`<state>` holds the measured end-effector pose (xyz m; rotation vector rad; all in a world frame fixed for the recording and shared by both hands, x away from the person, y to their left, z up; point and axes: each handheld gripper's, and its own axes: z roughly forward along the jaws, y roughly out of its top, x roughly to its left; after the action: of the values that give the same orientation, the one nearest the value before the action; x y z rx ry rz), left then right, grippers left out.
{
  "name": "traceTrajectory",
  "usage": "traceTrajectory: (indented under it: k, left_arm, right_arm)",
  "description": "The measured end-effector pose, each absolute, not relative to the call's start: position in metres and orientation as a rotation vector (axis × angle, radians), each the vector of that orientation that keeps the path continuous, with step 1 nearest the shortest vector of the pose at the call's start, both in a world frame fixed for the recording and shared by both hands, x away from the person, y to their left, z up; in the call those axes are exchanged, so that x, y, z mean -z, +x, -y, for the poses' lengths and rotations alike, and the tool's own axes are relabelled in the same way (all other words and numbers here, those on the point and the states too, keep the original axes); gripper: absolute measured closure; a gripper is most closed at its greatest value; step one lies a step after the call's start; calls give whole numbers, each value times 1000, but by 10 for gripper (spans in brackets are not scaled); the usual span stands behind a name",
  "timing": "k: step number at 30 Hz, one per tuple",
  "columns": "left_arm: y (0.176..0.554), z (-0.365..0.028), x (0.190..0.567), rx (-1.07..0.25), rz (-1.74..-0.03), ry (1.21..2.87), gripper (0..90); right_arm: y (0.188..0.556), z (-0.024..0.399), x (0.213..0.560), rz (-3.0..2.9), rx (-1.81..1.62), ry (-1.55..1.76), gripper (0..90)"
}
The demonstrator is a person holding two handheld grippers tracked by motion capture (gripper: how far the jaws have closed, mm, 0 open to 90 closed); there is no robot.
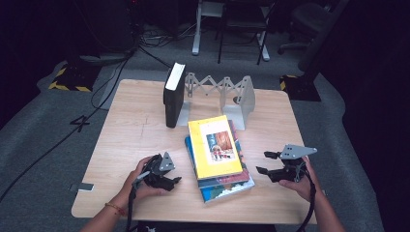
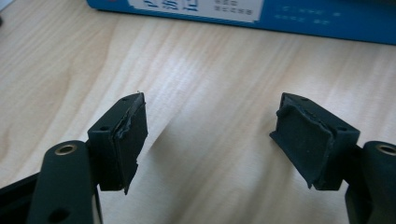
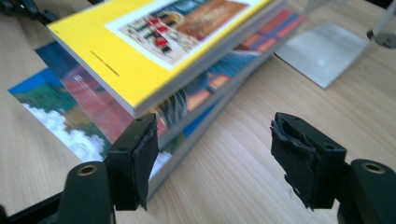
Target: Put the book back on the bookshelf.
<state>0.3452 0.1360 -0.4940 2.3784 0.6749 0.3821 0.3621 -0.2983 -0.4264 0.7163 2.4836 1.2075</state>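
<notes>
Yellow book (image 1: 215, 146) lies flat on top of the book stack (image 1: 227, 186), mid-tabletop (image 1: 130, 125), skewed against the books under it. All places below are relative to that stack. Left tongs (image 1: 175, 181) sit just off its left edge, low over bare wood, jaws wide apart with nothing between them. Right tongs (image 1: 266, 163) hang off its right edge, raised, jaws also apart and empty (the stack's near corner sits just ahead of them in the right gripper view). Behind the stack: a metal expanding bookend rack (image 1: 217, 94), with a black book (image 1: 173, 95) standing upright at its left end.
</notes>
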Motion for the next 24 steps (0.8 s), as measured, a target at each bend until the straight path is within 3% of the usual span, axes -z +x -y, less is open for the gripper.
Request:
traceTrajectory:
  k: [14, 24]
  left_arm:
    - [329, -140, 503, -275, -686, 2297, 234]
    - [330, -141, 504, -257, -688, 2280, 223]
  right_arm:
    - [365, 253, 402, -2564, -1207, 643, 320]
    - [377, 226, 413, -2667, -1194, 692, 290]
